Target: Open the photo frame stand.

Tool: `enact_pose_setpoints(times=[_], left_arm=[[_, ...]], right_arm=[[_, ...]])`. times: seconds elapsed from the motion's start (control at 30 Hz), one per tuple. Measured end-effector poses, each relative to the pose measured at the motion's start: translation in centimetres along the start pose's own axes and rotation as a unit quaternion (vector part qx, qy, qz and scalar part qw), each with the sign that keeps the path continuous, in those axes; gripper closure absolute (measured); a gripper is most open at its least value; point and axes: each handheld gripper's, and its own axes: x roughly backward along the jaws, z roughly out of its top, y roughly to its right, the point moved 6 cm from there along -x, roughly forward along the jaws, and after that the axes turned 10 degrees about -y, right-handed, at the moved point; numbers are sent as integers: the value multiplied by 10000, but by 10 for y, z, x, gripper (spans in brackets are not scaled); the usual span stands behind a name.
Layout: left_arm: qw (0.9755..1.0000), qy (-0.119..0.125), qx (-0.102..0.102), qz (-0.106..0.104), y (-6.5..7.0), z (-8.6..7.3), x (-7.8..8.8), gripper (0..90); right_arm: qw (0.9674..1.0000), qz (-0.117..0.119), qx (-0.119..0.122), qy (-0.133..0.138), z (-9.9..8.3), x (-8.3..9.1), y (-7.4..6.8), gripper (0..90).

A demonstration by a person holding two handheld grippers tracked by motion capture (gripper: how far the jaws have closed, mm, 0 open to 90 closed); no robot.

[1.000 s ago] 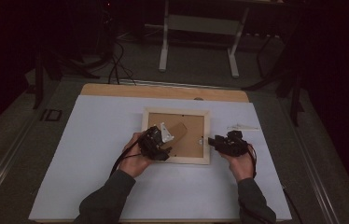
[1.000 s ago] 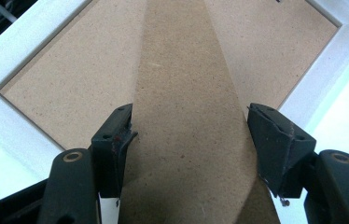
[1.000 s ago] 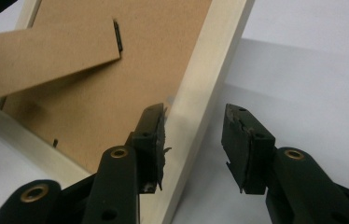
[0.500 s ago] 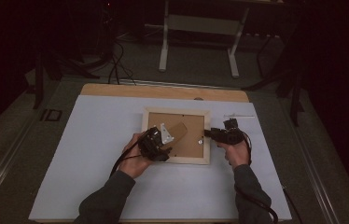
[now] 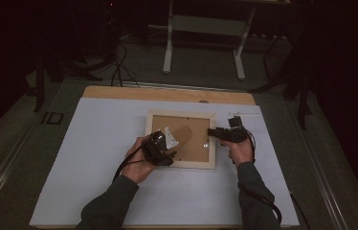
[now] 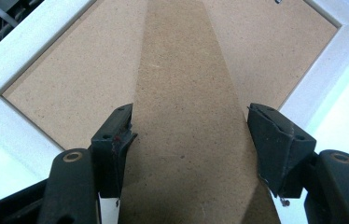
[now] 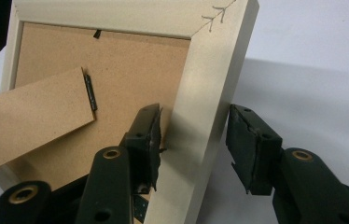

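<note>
No words, brand names or numbers can be read anywhere. The only marks are small chevron-shaped staple or joining marks at the mitred corners of the picture frame [image 7: 210, 88], seen in the right gripper view and, faintly, in the left gripper view.

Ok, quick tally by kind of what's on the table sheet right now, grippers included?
Picture frame, lying back side up: 1
Fold-out stand on the frame's backing board: 1
Grippers: 2, the left gripper with its jaws on either side of the stand, the right gripper with its jaws, just opening, either side of the frame's side rail
Total: 4
</note>
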Motion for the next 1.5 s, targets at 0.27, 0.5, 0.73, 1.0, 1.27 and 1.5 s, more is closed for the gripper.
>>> enact_pose_setpoints(times=[0.27, 0.5, 0.73, 1.0, 1.27, 1.5], left_arm=[[10000, 13, -67, 41, 0, -1, 1, 366], [9999, 69, -65, 45, 1, -1, 1, 366], [9999, 109, -29, -38, 0, -2, 1, 366], [9993, 107, 154, -333, -4, -3, -1, 363], [9969, 14, 374, -688, -7, -6, -6, 320], [9883, 116, 821, -1280, -13, -6, -4, 304]], right_arm=[[9997, 221, -91, -111, 0, -3, 2, 539], [9988, 391, -264, -107, 0, 0, 4, 579], [9989, 378, -258, -123, -1, 4, 4, 599], [9990, 357, -265, -81, -2, 5, 3, 600], [9989, 356, -285, -54, -4, 6, 4, 598], [9992, 318, -235, -54, -4, 7, 3, 598]])
